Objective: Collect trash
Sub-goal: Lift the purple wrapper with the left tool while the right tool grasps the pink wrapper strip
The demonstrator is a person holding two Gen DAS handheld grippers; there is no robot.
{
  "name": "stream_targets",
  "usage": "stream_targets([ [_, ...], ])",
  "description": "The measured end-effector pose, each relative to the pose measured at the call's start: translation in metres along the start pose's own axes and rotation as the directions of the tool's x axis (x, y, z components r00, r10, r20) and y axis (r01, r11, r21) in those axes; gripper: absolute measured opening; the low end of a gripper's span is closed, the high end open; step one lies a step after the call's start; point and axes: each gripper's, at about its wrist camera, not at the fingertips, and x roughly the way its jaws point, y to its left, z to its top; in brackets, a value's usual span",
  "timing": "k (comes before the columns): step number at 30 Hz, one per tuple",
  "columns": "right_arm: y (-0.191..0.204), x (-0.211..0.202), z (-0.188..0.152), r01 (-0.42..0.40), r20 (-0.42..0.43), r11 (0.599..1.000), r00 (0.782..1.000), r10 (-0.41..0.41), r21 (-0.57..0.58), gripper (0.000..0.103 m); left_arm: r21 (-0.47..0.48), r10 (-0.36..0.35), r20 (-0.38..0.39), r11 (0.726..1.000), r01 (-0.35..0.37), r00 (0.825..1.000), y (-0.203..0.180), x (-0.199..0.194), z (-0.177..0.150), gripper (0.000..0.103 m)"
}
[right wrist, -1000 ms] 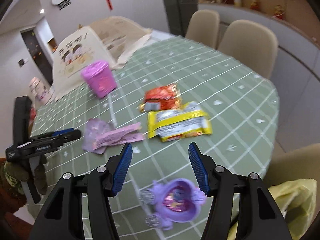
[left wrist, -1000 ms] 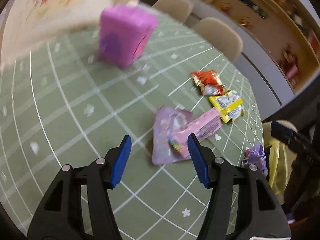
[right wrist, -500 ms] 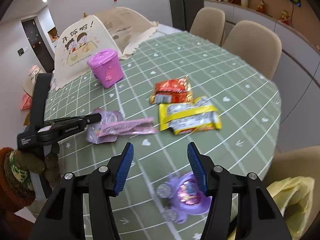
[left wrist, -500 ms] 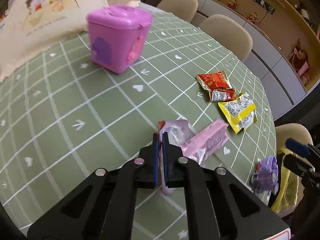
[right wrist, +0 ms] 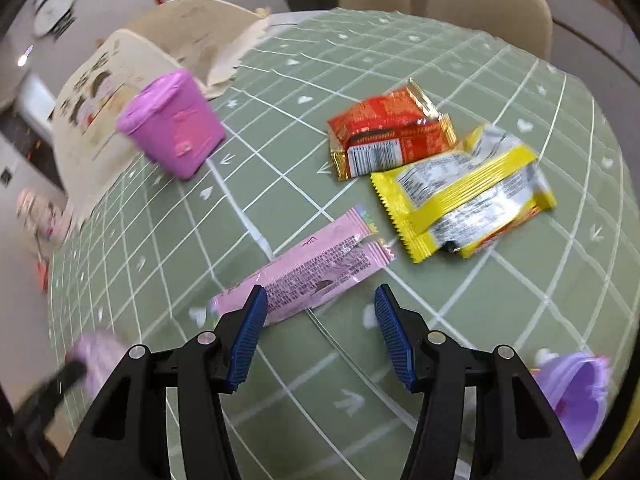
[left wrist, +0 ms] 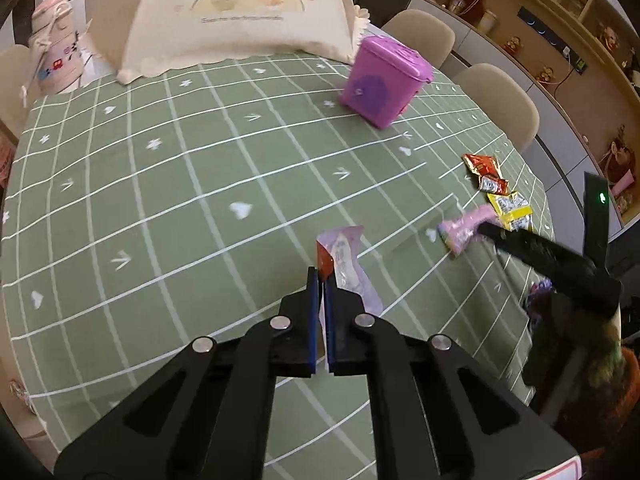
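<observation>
Left-wrist view: the left gripper (left wrist: 320,280) is clenching a pale lilac wrapper (left wrist: 349,261) between its blue pads. The wrapper is thin and crinkled, with faint print on its face and a red inner fold showing at its upper left corner; it is sticking up and forward from the jaws, above the green checked tablecloth (left wrist: 180,200). Farther off, a purple toy bin (left wrist: 382,82) with a lid is standing upright near the far edge of the cloth, just in front of a cream food cover (left wrist: 240,16) printed with cartoon children.

Right-wrist view: the right gripper (right wrist: 318,336) is hanging with its jaws spread wide and nothing between the pads. Just beyond the left pad a pink wrapper (right wrist: 308,270) is lying flat on the cloth: long, narrow, covered in small dark print, torn open at its far end. Beyond it to the right, a yellow-and-silver wrapper (right wrist: 464,196) is lying crumpled, its top edge touching a red-and-gold wrapper (right wrist: 390,132). A lilac toy (right wrist: 576,392) is sitting at the near right edge of the table, blurred.
</observation>
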Motion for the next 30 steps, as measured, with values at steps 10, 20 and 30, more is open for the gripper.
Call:
stream_targets([
  [10, 0.049, 0.017, 0.007, 0.071, 0.049, 0.977, 0.997, -0.062, -0.201, 0.014, 0.047, -0.046, -0.024, 0.998, 0.047, 0.999, 0.019, -0.007, -0.003, 0.003],
  [20, 0.04, -0.045, -0.02, 0.019, 0.094, 0.99, 0.996, -0.006, -0.137, 0.007, 0.068, -0.13, -0.098, 0.988, 0.137, 0.987, 0.02, 0.011, -0.005, 0.015],
  [30, 0.0, -0.123, -0.045, 0.05, 0.163, 0.992, 0.986, -0.031, -0.114, 0.007, 0.153, -0.174, -0.066, 0.971, 0.182, 0.983, -0.03, 0.01, 0.009, 0.0],
])
